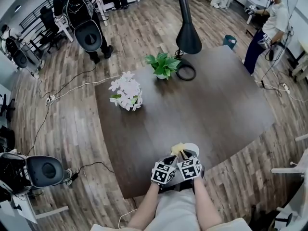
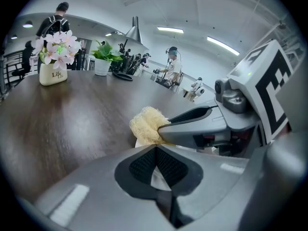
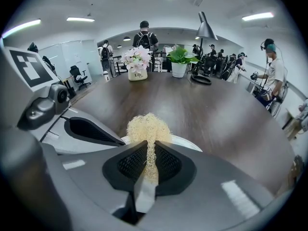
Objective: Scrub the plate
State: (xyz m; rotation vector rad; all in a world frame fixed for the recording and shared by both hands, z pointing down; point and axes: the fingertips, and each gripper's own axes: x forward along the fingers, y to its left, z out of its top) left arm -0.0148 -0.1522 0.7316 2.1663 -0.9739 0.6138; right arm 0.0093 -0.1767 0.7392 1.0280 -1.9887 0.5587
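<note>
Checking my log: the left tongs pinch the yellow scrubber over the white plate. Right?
Not quite. The right tongs pinch the yellow scrubber over the white plate, as the right gripper view shows.

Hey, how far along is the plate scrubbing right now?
Done: the right gripper is shut on the yellow scrubber, and the left gripper is shut on the rim of the white plate, at the near edge of the table. In hand: the scrubber sits right over the plate. Left: the scrubbing itself; most of the plate is hidden, so how clean it is cannot be told.
</note>
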